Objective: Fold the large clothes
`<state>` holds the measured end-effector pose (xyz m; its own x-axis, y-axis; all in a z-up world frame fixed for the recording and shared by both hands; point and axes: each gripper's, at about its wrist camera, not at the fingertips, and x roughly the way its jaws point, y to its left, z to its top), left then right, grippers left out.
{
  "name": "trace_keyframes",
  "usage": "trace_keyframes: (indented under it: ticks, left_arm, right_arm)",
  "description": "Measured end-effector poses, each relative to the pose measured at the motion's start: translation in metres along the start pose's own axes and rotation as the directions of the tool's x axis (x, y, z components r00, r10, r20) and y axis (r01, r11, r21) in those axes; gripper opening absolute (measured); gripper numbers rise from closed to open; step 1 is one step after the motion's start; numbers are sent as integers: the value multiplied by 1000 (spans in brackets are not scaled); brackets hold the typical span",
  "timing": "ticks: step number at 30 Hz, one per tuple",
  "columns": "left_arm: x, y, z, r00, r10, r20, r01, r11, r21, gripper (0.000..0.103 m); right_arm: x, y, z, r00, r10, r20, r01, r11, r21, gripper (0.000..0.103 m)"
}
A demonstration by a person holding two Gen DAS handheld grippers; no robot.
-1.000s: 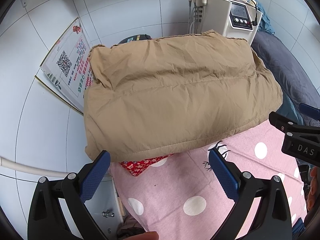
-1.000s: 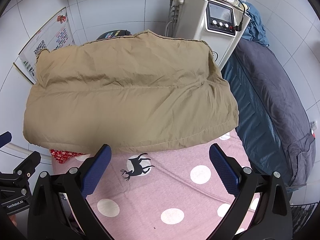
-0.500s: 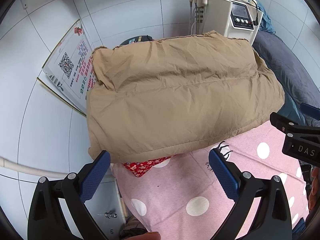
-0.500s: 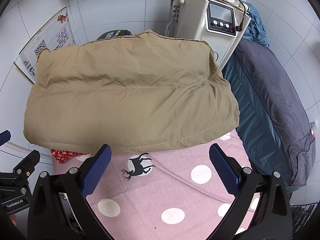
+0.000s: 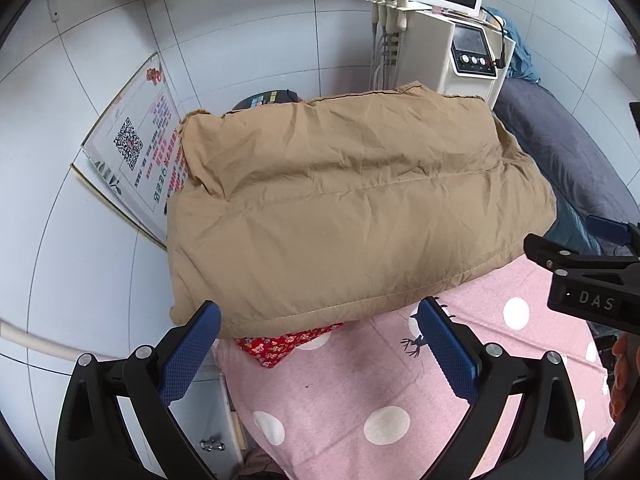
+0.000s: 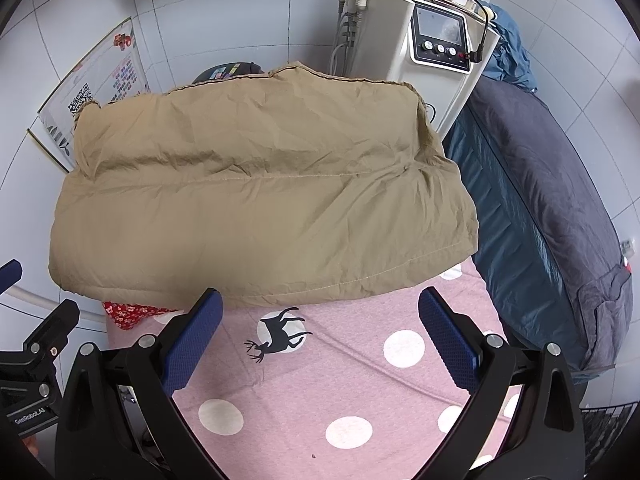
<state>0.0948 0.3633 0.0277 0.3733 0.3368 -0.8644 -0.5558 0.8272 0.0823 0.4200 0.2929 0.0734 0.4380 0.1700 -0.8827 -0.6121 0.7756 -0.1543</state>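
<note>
A: Blue textured pads show closest to the lens in both wrist views. The left gripper has its jaws spread wide with nothing between them, and the right gripper looks the same: jaws wide apart, holding nothing, touching nothing.

B: What lies under them?

A: A pink cotton cover with white dots and a black deer print, spread over the table. Neither gripper appears to rest on it; both hover above its near part.

B: And the garment?

A: The tan padded jacket, folded into a broad puffy slab, lies straight ahead of both sets of jaws, on the far part of the pink cover. Its long axis runs left to right, across the line of the fingers, and its stitched near hem faces the grippers. In the left view the hem sits just beyond the fingertips, with the jacket's left corner near the left pad; in the right view the hem also lies just past the pads. Neither hand looks clearly nearer; each faces its own half of the hem.

B: Anything beneath it?

A: A scrap of red floral fabric peeks out under the near-left corner.

B: Farther back?

A: A white machine with a screen and knobs stands behind the jacket, a dark blue quilted bedding heap lies to its right, and a framed poster with a QR code leans on the tiled wall at left.
</note>
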Motion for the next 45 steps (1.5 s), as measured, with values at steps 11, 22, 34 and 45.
trace_keyframes:
  ticks: [11, 22, 34, 45]
  left_arm:
    - [3, 2, 2, 999, 30, -29, -31, 1000, -3, 97]
    - [4, 2, 1, 998, 38, -40, -38, 999, -1, 97]
    - [4, 2, 0, 998, 41, -39, -41, 999, 3, 97]
    - [7, 2, -3, 998, 48, -45, -47, 999, 8, 97]
  right_arm:
    - [-4, 2, 0, 1000, 7, 12, -7, 1000, 8, 97]
    - [-2, 4, -2, 1000, 4, 1, -4, 1000, 4, 97]
    - [-1, 3, -3, 1000, 6, 0, -6, 1000, 7, 97]
    - [1, 8, -3, 1000, 3, -3, -3, 1000, 4, 97]
